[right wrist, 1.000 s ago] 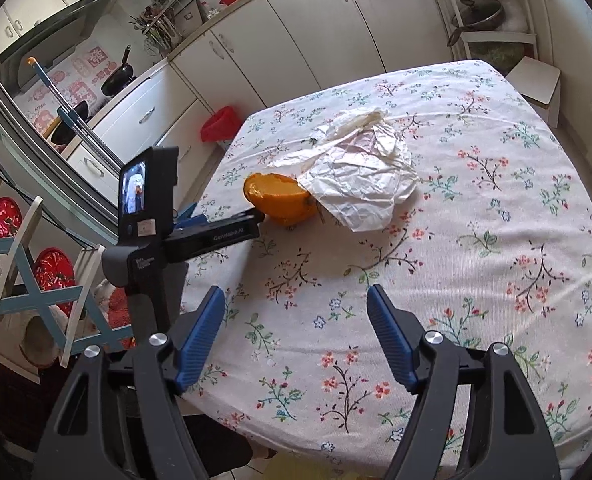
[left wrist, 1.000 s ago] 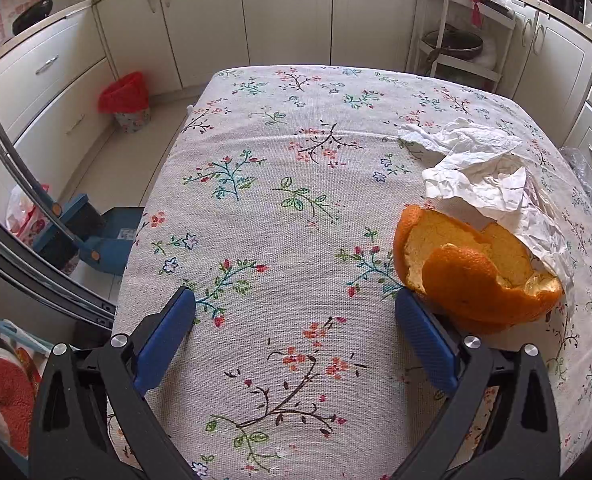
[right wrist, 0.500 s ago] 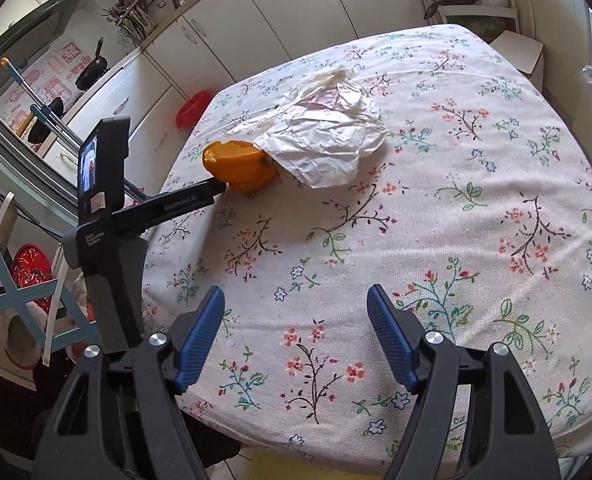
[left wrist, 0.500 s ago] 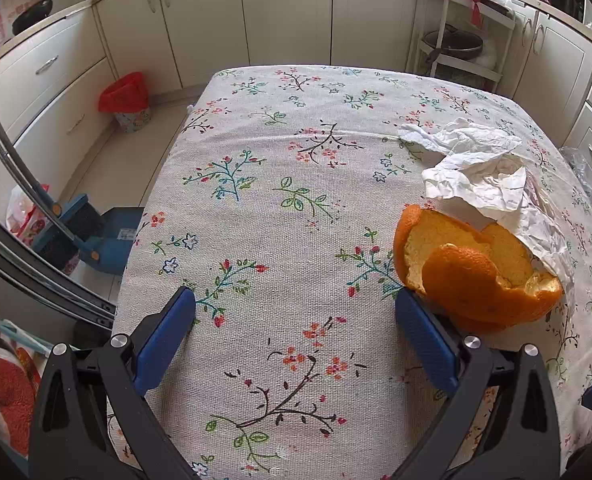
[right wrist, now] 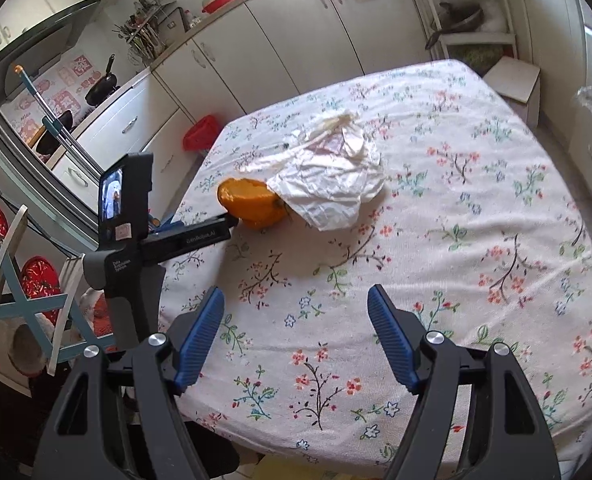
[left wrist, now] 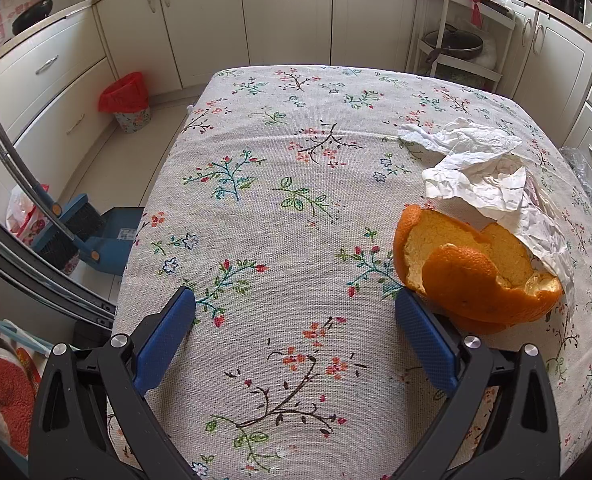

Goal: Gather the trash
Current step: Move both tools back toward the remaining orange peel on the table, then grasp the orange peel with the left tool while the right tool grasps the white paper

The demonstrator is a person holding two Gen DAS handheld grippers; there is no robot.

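Observation:
An orange peel lies on the floral tablecloth, partly under a crumpled white paper. My left gripper is open low over the cloth, its right blue finger just beside the peel, nothing between the pads. In the right wrist view the peel and the paper sit mid-table, with the left gripper's body reaching toward the peel from the left. My right gripper is open above the near part of the table, well short of the trash.
A small bin with a red bag stands on the floor by the cabinets at the table's far left corner. A blue dustpan and broom lean left of the table. A white shelf rack and a cardboard box stand beyond the far edge.
The left gripper has stayed put. The right wrist view shifted slightly; the peel and paper sit lower in the picture than half a second ago. Both grippers stay open.

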